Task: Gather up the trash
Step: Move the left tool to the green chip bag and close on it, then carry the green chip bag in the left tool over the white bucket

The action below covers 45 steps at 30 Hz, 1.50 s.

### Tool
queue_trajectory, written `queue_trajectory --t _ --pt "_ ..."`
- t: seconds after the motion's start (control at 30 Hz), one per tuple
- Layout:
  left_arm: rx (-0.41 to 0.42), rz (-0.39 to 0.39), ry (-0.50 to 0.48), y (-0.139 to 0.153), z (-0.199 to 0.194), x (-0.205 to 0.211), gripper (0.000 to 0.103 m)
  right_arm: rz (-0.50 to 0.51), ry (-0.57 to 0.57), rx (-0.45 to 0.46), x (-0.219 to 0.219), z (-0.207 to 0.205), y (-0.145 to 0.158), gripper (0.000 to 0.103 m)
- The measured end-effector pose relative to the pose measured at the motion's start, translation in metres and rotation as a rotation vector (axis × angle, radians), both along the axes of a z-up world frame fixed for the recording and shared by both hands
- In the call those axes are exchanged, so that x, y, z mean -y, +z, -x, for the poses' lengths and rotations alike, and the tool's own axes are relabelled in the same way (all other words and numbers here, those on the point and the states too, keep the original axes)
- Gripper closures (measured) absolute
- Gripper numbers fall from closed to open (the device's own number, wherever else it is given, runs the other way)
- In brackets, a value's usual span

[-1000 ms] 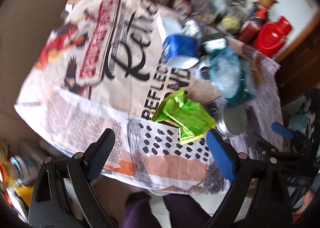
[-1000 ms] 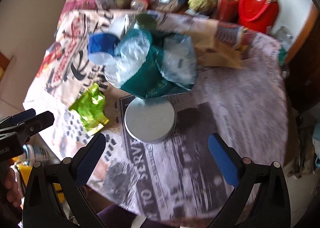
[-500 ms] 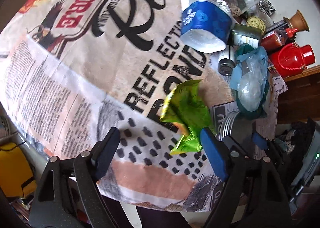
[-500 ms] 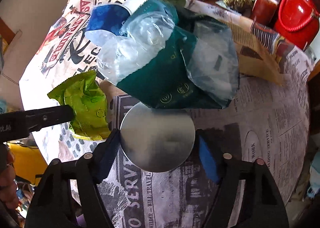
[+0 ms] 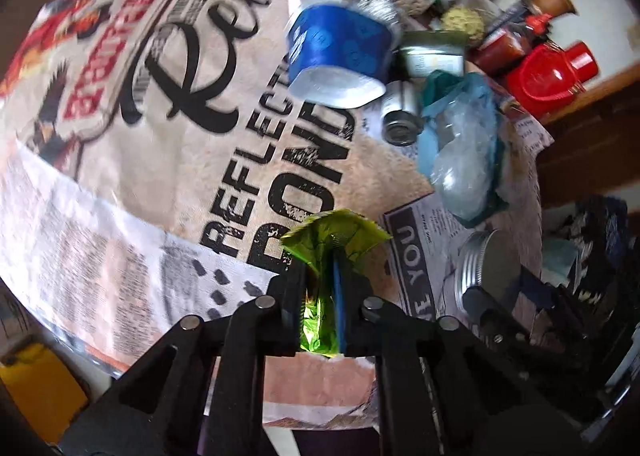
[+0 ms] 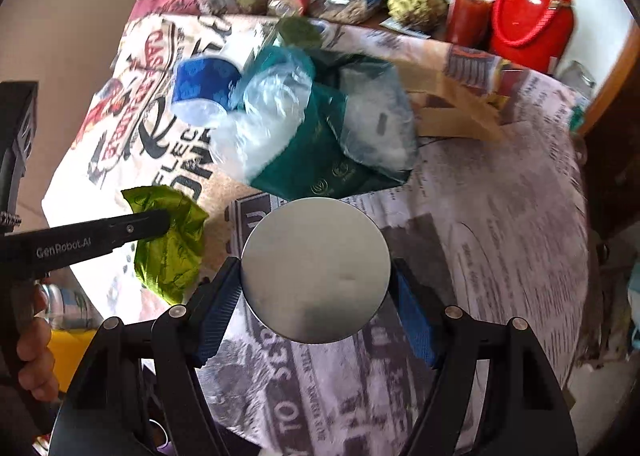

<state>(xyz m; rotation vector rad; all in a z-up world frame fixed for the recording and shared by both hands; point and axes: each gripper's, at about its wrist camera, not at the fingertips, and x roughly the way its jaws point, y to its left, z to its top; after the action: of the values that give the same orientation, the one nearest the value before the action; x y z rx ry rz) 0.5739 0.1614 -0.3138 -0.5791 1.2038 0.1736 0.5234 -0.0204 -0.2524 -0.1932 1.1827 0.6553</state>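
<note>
My left gripper (image 5: 322,288) is shut on a crumpled green foil wrapper (image 5: 334,240) at the near edge of the table; the wrapper also shows in the right wrist view (image 6: 170,244), pinched by the left gripper's fingers (image 6: 148,222). My right gripper (image 6: 316,296) is shut on a round silver tin lid (image 6: 316,270), one blue pad on each side of it. The lid also shows in the left wrist view (image 5: 490,260). A blue paper cup (image 5: 340,48) lies on its side farther back. A teal and clear plastic bag (image 6: 320,128) lies behind the lid.
The table is covered with a printed cloth (image 5: 160,116) and newspaper (image 6: 500,216). Jars, a sauce bottle (image 6: 468,12), a red flask (image 6: 528,4) and a small tin (image 5: 400,112) crowd the far side. A yellow object (image 5: 36,388) sits below the table's left edge.
My left gripper closed on the green wrapper. My right gripper moved forward around the silver lid and closed on it.
</note>
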Motion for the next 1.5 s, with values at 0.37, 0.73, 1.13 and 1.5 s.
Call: queue_trajectory --t 0.37,0.73,1.13,1.5 --pt "0.202 -0.130 -0.211 0.083 0.057 -0.006 0.094 -0.057 -0.231 0.143 0.018 0.055 0.063 0.032" --pt "0.419 -0.257 -0.336 0.165 0.137 0.011 0.094 -0.113 -0.340 0.272 0.035 0.135 0.124 0.032" --pt "0.481 -0.219 -0.326 0.185 0.212 0.058 0.094 -0.162 -0.322 0.274 0.079 0.197 0.135 0.032" --pt "0.383 -0.195 -0.267 0.155 0.277 0.125 0.094 -0.153 -0.262 0.225 0.137 0.248 0.111 0.032"
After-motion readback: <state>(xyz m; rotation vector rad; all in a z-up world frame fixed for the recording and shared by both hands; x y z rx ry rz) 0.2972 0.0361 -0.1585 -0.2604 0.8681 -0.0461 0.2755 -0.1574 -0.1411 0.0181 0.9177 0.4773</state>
